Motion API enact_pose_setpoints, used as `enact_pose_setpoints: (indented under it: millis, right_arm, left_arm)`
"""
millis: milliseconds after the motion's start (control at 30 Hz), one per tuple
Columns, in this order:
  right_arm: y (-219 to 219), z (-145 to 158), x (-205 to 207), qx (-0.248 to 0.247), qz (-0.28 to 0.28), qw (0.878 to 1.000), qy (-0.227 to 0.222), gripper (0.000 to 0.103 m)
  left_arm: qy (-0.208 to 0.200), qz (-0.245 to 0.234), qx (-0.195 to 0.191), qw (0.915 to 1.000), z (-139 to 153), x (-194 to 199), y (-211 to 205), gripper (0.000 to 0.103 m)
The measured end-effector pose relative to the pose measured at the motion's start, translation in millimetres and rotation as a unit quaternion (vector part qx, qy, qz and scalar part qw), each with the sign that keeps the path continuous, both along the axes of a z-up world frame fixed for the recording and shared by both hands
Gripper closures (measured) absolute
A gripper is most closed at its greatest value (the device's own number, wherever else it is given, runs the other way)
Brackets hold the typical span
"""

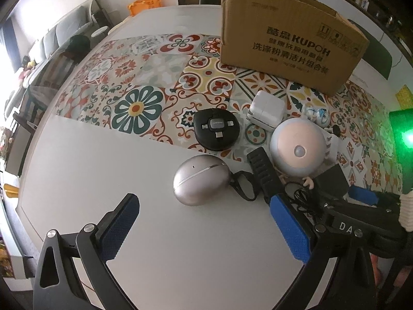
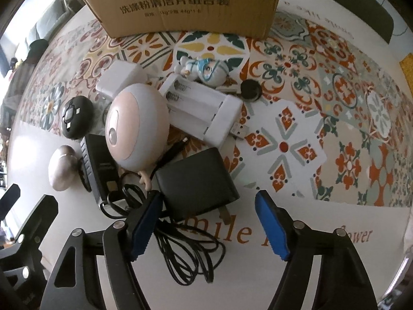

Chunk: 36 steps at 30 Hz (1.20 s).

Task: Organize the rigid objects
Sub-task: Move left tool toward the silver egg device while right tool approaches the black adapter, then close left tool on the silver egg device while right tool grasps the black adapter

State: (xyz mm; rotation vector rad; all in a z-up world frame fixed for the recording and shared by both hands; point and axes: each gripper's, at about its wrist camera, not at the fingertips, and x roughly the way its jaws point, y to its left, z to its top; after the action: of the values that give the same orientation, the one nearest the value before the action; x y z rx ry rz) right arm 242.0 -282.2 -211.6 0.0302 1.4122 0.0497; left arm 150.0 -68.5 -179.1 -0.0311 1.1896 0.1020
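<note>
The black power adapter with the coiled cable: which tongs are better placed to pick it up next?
Right. The right tongs hang open just before the black power adapter; the left tongs face bare table near the silver oval case.

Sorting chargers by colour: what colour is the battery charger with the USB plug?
White; the battery charger shows best in the right wrist view.

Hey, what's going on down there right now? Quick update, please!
Left gripper open, empty. Right gripper open over black power adapter, nothing gripped. Adapter's cable tangled underneath; cardboard box waiting behind.
</note>
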Motion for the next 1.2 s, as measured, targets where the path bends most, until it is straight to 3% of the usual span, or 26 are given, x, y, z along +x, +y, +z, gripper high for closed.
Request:
enact_pose_setpoints:
  millis: [267,600,900,1200]
  right_arm:
    - [17.6,-12.9,-3.0,-0.001,-0.007,1.0,-0.013,0.041]
    - [25.1,-15.0,-35.8,0.017,-0.065,0.998,-0.015,0.042]
    - [34.0,-15.5,-50.6,0.011,-0.089,0.996,-0.011,0.042]
    - [33.1,-21.6,-90.4,0.027,-0.149,0.988,-0.006,0.041]
  left_arm:
    - [0.011,0.012,0.0,0.9999,-7.7,-2.4,10.9,0.0]
    - [0.003,0.0,0.003,1.0,-11.3,-2.6,29.5,0.0]
    - [0.006,-0.104,0.0,0.9945,-22.8,4.7,19.3,0.01]
    - [-0.013,-0.204,0.022,0.9786,-34.8,18.4,12.2,0.017]
